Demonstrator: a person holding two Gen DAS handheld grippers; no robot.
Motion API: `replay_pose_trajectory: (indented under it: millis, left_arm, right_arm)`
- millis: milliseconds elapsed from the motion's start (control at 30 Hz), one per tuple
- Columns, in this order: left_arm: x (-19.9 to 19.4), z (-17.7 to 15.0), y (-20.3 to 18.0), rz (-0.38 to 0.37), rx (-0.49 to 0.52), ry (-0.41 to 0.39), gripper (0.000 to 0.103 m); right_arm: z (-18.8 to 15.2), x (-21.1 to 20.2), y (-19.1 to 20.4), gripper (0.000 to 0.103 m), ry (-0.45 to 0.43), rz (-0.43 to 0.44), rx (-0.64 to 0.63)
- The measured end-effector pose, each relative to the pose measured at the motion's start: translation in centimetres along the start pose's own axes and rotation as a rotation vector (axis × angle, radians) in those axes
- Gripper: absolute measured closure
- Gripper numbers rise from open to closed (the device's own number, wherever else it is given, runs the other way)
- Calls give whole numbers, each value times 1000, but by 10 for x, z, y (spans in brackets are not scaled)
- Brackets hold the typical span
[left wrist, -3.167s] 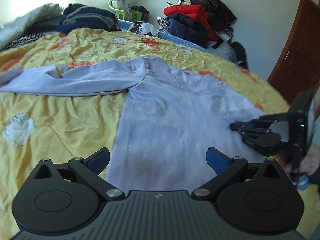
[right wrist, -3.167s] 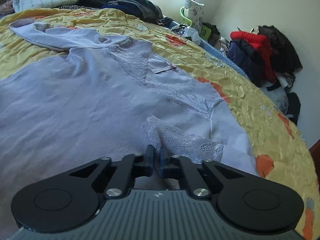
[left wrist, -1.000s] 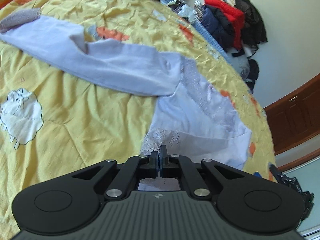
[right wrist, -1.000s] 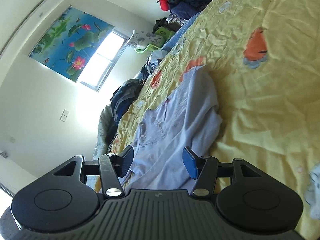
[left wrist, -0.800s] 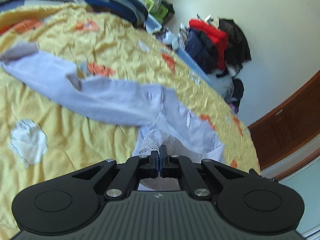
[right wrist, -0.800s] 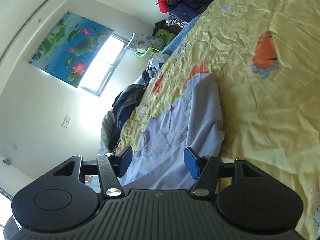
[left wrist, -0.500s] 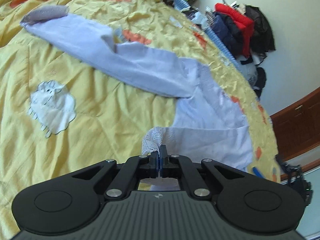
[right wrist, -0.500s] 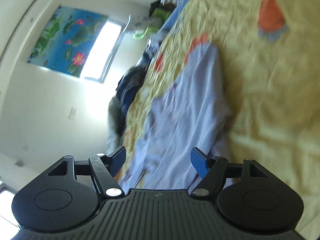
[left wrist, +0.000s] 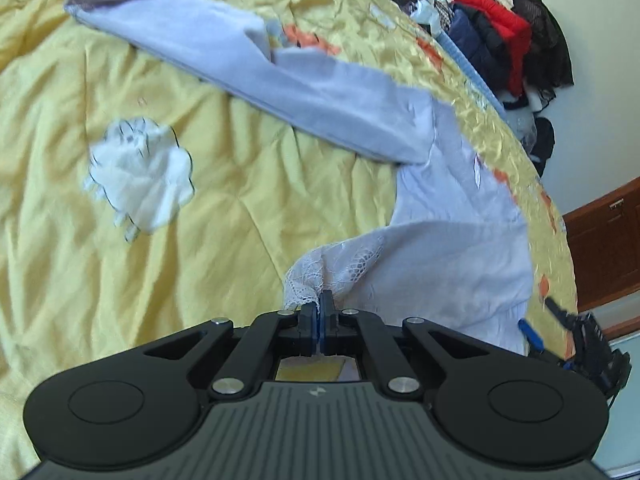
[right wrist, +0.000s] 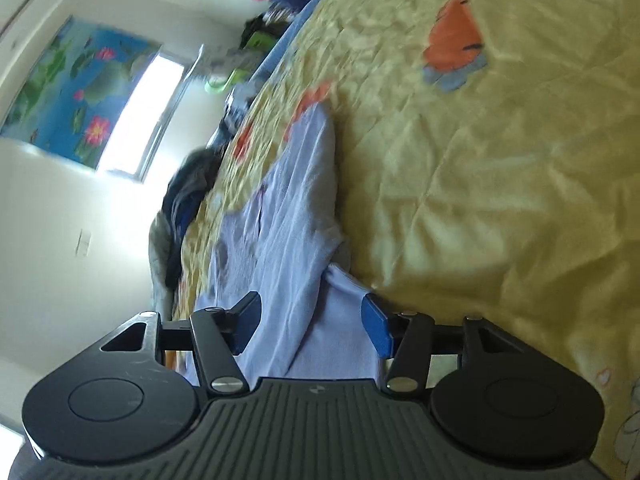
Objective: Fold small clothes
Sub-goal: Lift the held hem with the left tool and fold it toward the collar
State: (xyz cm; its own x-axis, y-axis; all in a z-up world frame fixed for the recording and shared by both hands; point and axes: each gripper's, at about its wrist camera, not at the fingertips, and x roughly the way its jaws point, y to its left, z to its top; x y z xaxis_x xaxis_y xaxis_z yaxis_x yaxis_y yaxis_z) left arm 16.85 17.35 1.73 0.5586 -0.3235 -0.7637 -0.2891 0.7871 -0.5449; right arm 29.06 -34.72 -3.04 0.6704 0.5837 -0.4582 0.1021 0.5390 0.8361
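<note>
A lilac long-sleeved shirt (left wrist: 448, 236) lies on the yellow quilt (left wrist: 240, 200), one sleeve (left wrist: 248, 60) stretched to the upper left. My left gripper (left wrist: 322, 304) is shut on the shirt's white lace hem (left wrist: 320, 272), holding it folded back over the body. In the right wrist view, which is rolled sideways, my right gripper (right wrist: 310, 324) has its jaws apart and closing. The shirt's folded edge (right wrist: 296, 240) lies between the blue pads (right wrist: 376, 324), which do not press on it. The right gripper (left wrist: 544, 320) also shows at the right edge of the left view.
A white sheep patch (left wrist: 140, 172) marks the quilt left of the shirt. Piled clothes (left wrist: 500, 28) sit against the far wall, with a wooden door (left wrist: 600, 240) at the right. A window (right wrist: 148, 112) and a flower painting (right wrist: 76, 88) are on the wall.
My left gripper has carried the lace hem down and to the left over the shirt's body. The right gripper has rolled and sunk toward the shirt's edge, its jaws widening and then narrowing.
</note>
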Motion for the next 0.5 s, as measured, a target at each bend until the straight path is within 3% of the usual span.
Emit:
replay_pose_trajectory:
  millis: [67,133,200,267,333,400,467,500]
  left_arm:
    - [-1,-3,-2,4,18,-12,102]
    - [0,-4,-1,4,23,-3,102]
    - [3,-1,2,18,15,-1,102]
    - [5,3,4,32,12,-3,102]
    - [6,9,6,44,1,-12,102]
    - [5,12,6,53,-2,-17,102]
    - [2,13,5,59,6,0,100]
    - [-3,13,6,58,3,0,100]
  right_arm:
    - [10,-11,-6,38,-95,-30,50]
    - [16,-14,-9,38,-106,35,118]
    - [15,-12,0,29,-103,136,127]
    - [13,2,16,12,-60,191,101]
    - [14,25,25,12,0,223,94]
    - [19,47,27,15,30,171,85]
    - [21,60,18,32,46,90,113]
    - [22,61,16,32,51,85,119]
